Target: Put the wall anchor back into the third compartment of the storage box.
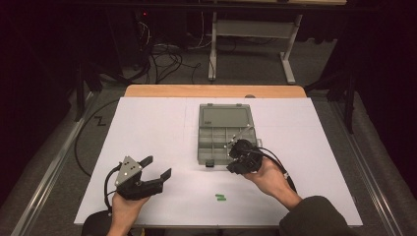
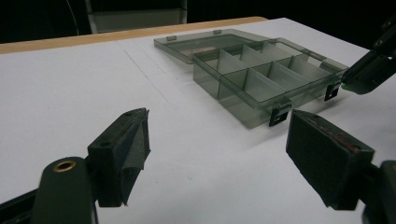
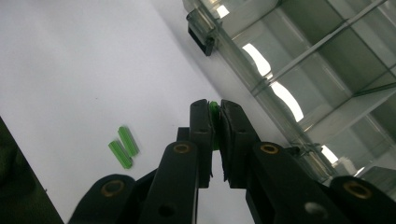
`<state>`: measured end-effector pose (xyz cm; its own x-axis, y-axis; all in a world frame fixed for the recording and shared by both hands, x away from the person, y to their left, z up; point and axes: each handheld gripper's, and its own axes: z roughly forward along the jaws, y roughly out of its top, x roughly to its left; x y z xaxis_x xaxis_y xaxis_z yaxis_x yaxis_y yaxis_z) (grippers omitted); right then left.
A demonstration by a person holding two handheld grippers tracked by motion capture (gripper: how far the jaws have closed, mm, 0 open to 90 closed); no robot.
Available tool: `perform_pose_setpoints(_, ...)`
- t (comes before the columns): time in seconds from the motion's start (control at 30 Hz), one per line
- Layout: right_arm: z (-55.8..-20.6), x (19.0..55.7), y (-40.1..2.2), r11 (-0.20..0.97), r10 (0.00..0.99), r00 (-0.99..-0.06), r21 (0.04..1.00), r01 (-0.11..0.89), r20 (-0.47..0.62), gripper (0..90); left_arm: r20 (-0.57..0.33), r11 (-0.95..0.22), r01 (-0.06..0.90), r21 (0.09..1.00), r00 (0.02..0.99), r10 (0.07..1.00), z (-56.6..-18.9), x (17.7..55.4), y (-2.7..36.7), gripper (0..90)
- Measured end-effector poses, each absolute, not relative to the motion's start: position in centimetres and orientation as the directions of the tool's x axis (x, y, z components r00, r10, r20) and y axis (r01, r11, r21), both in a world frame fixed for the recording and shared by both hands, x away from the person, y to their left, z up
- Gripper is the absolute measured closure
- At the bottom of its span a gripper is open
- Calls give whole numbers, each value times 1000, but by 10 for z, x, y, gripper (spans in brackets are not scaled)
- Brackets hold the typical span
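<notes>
White tabletop (image 1: 147, 142), wooden edge (image 1: 214, 91), dark room

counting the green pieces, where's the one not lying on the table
It is pinched in the right tongs, green piece tip showing, beside the open compartment box; two loose green pieces lie nearer the person.

There are three small green sticks. Two green sticks (image 1: 220, 197) lie side by side on the white table (image 1: 147, 137). One green stick (image 3: 214, 111) is pinched between the jaws of the right hand-held gripper (image 1: 235, 158).

There is one clear plastic box (image 1: 216, 145) with its one lid (image 1: 225, 118) lying open and flat. The box has two black clips on its front; one clip (image 1: 209, 163) shows plainly from above. The compartments inside are hard to count for sure.

There are two hand-held grippers, and the left hand-held gripper (image 1: 156, 166) has its jaws wide apart. Each has two black jaws.

There is one table.
</notes>
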<state>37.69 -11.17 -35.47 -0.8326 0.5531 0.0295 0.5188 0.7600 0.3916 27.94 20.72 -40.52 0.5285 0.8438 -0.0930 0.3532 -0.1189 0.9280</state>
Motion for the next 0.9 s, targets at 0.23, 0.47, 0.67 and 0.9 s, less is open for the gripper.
perform_pose_setpoints(0.23,-349,386,-115,741,577,-816,396,542,37,864,-97,-109,344,933,531,842,-404,278,208,220)
perform_pose_setpoints(0.47,-339,396,-121,718,603,-797,415,558,29,864,-95,-114,348,931,531,842,-404,279,207,220)
perform_pose_setpoints(0.67,-337,404,-124,704,620,-784,415,576,36,864,-94,-115,347,931,531,842,-404,279,207,220)
perform_pose_setpoints(0.9,-335,414,-131,681,643,-764,422,598,46,864,-92,-115,345,931,530,843,-404,279,206,220)
